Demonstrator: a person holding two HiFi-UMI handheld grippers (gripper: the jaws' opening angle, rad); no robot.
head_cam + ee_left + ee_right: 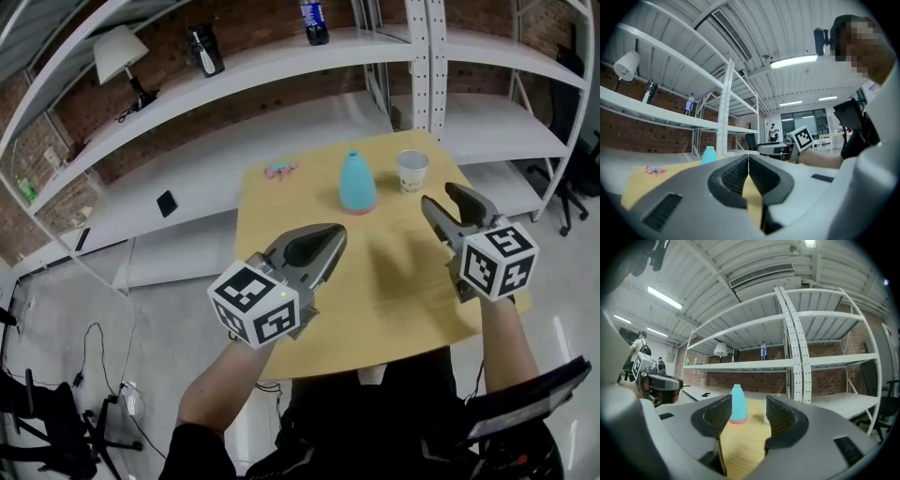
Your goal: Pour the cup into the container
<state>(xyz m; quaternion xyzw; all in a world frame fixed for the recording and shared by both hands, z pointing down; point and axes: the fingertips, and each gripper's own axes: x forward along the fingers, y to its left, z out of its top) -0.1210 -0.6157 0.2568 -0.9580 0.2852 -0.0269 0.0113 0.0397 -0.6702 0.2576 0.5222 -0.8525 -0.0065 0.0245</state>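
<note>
Right gripper gapes empty, left gripper clenched empty, facing blue container and paper cup, contents indiscernible

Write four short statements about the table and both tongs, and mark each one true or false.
1. In the head view, the cup stands upright on the table, to the right of the blue container. True.
2. The left tongs are wide open. False: they are shut, with nothing between them.
3. The right tongs grip the cup. False: they are open and empty, and the cup stands untouched further along the table.
4. A small pink and blue item lies on the table to the left of the blue container. True.
</note>
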